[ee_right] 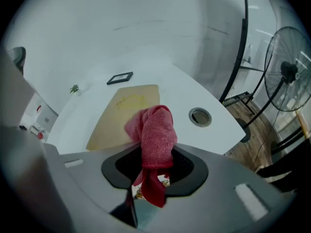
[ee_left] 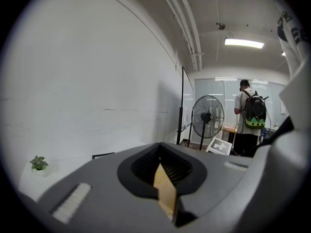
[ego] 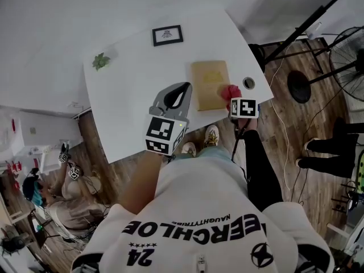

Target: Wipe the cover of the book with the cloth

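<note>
Evidently the wipe is about to start. Right gripper (ee_right: 151,171) jaws clamped on the red cloth (ee_right: 154,130), wad over the book's (ego: 209,79) near right corner; contact unclear. Book flat on desk (ego: 128,90). Left gripper (ego: 178,96) jaws closed, empty, just left of book. Next, probably: press cloth down, sweep across the cover. Count: one book, one cloth, two grippers.

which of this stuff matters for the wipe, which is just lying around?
Job: book; red cloth, clamped in the right gripper.
Lying about: picture frame; small plant; grey ring in the tabletop; fan.
</note>
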`<state>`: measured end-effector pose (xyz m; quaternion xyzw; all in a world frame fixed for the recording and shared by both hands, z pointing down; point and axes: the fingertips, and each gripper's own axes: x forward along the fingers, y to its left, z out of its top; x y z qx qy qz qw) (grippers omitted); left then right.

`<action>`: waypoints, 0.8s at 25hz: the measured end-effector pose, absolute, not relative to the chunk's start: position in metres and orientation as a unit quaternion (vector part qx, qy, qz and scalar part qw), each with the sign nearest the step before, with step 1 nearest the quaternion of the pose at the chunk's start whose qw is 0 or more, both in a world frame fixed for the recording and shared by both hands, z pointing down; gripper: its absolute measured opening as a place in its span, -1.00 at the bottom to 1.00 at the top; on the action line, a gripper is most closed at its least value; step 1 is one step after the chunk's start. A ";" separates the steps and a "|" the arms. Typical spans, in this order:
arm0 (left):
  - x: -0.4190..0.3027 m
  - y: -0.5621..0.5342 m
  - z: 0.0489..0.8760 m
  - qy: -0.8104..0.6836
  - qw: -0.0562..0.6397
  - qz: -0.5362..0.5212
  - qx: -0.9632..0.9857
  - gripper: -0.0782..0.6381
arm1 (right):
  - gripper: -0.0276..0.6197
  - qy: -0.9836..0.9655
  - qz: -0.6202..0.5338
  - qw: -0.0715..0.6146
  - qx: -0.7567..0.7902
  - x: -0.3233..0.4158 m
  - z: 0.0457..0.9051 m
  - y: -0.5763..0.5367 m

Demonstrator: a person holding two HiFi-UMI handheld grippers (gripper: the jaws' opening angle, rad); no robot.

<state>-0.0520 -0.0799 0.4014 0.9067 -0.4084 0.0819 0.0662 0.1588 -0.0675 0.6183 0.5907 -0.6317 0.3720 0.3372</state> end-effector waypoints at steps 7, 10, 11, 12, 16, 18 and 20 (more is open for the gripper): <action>-0.052 -0.080 0.396 -0.408 0.067 0.072 0.908 -0.62 | -0.58 -0.704 0.332 0.332 0.533 0.088 0.588 -0.070; -0.056 -0.079 0.397 -0.412 0.070 0.069 0.906 -0.62 | -0.58 -0.733 0.334 0.335 0.489 0.044 0.585 -0.062; -0.057 -0.079 0.397 -0.413 0.071 0.068 0.905 -0.62 | -0.58 -0.737 0.341 0.338 0.475 0.032 0.589 -0.057; -0.058 -0.079 0.398 -0.414 0.072 0.068 0.905 -0.62 | -0.58 -0.737 0.353 0.344 0.463 0.022 0.595 -0.051; -0.060 -0.078 0.399 -0.414 0.075 0.070 0.904 -0.62 | -0.58 -0.721 0.386 0.369 0.441 0.010 0.623 -0.032; -0.061 -0.078 0.400 -0.413 0.075 0.070 0.905 -0.62 | -0.58 -0.722 0.387 0.365 0.444 0.012 0.623 -0.033; -0.062 -0.079 0.401 -0.411 0.077 0.069 0.906 -0.62 | -0.58 -0.717 0.389 0.364 0.449 0.017 0.622 -0.033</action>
